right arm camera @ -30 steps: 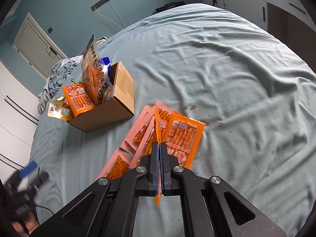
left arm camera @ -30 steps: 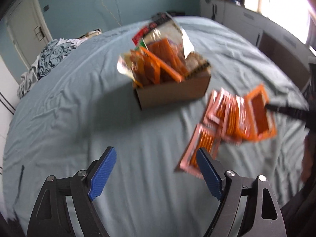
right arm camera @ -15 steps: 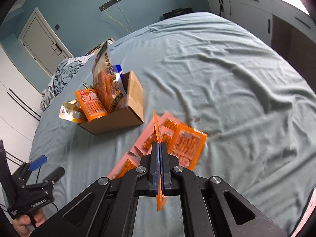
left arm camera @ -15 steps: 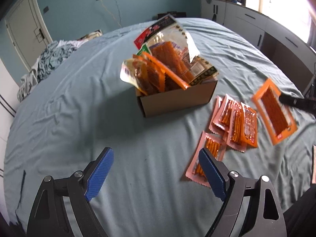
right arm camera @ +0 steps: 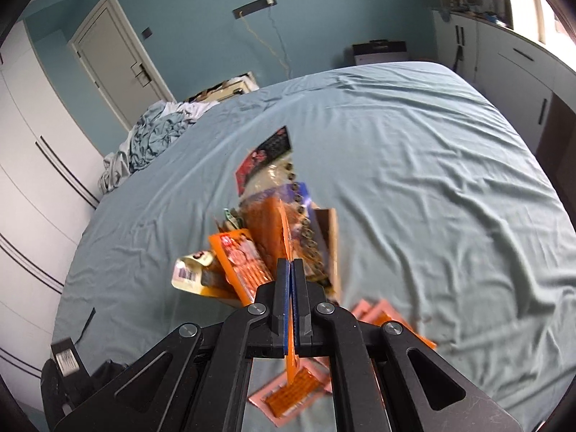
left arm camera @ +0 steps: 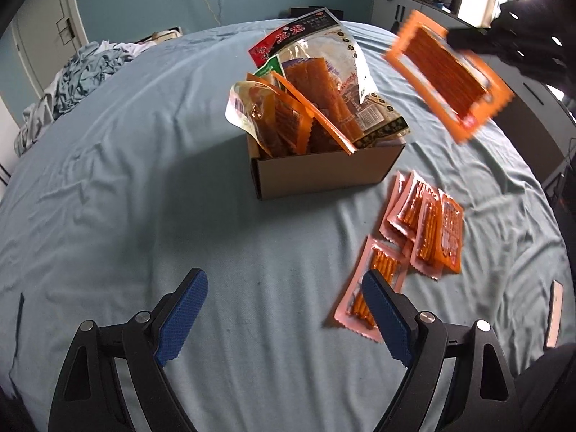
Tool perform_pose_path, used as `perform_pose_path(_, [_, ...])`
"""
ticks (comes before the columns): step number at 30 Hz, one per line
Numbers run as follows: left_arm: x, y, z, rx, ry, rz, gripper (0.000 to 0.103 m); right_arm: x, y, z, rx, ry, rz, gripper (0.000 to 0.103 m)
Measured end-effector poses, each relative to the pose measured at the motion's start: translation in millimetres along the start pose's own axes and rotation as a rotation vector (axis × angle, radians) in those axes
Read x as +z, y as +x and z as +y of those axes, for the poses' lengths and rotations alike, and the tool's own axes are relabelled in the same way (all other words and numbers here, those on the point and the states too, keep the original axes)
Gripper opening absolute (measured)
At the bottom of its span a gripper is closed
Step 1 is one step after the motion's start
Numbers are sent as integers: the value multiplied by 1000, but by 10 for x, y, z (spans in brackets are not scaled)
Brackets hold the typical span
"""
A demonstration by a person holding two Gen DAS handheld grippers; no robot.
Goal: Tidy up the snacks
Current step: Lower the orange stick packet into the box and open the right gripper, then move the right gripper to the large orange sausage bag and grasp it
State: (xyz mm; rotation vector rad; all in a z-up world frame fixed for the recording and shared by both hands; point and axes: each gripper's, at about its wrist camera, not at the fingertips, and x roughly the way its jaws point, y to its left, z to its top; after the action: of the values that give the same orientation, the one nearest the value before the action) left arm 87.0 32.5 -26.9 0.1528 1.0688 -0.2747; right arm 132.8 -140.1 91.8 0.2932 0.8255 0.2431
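A cardboard box [left arm camera: 324,172] stuffed with snack packets stands mid-bed on the blue sheet. Several loose orange and pink packets [left arm camera: 424,226] lie to its right. My left gripper [left arm camera: 284,284] hovers low in front of the box, open, with nothing between its blue pads; its right finger overlaps the nearest pink packet [left arm camera: 381,262]. My right gripper [right arm camera: 289,270] is shut on an orange packet [right arm camera: 282,226], seen edge-on above the box [right arm camera: 329,237]. In the left wrist view that orange packet [left arm camera: 446,72] hangs in the air up right of the box, pinched by the right gripper [left arm camera: 457,36].
Crumpled bedding [left arm camera: 79,75] is piled at the bed's far left corner. A slim flat object [left arm camera: 554,313] lies near the right edge of the bed. White cabinets [right arm camera: 504,61] line the right wall and a wardrobe [right arm camera: 28,180] the left.
The right gripper has lifted the orange packet off the loose pile, up and over toward the box. The left gripper drifted a little, still open.
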Motion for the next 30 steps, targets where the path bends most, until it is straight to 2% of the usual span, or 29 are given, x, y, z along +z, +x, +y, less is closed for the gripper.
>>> perform_pose_path(7, [15, -9, 46, -38, -33, 8, 89, 446, 674, 299, -43, -59, 54, 0])
perform_pose_path(11, [29, -14, 40, -35, -27, 1, 89, 652, 978, 492, -62, -112, 74, 0])
perform_pose_path(15, [29, 21, 68, -35, -37, 11, 89, 660, 1082, 540, -170, -138, 96, 1])
perform_pose_path(18, [27, 34, 88, -37, -44, 17, 89, 518, 961, 504, -147, -100, 80, 3])
perform_pose_path(19, [26, 31, 89, -39, -46, 17, 89, 432, 908, 454, -139, -88, 84, 8])
perform_pose_path(21, [18, 19, 79, -44, -45, 16, 89, 194, 789, 337, -145, -63, 94, 29])
perform_pose_path(22, [14, 9, 66, -50, -42, 16, 89, 22, 732, 245, -180, -42, 97, 52])
perform_pose_path(24, [6, -6, 36, -67, -38, 19, 89, -211, 625, 108, -243, -8, 110, 69])
perform_pose_path(27, [-16, -28, -16, -68, -29, 19, 89, -548, 468, -96, -285, 38, 160, 69])
perform_pose_path(30, [-48, -28, -64, -52, -16, 20, 89, -796, 318, -271, -279, 87, 183, 69])
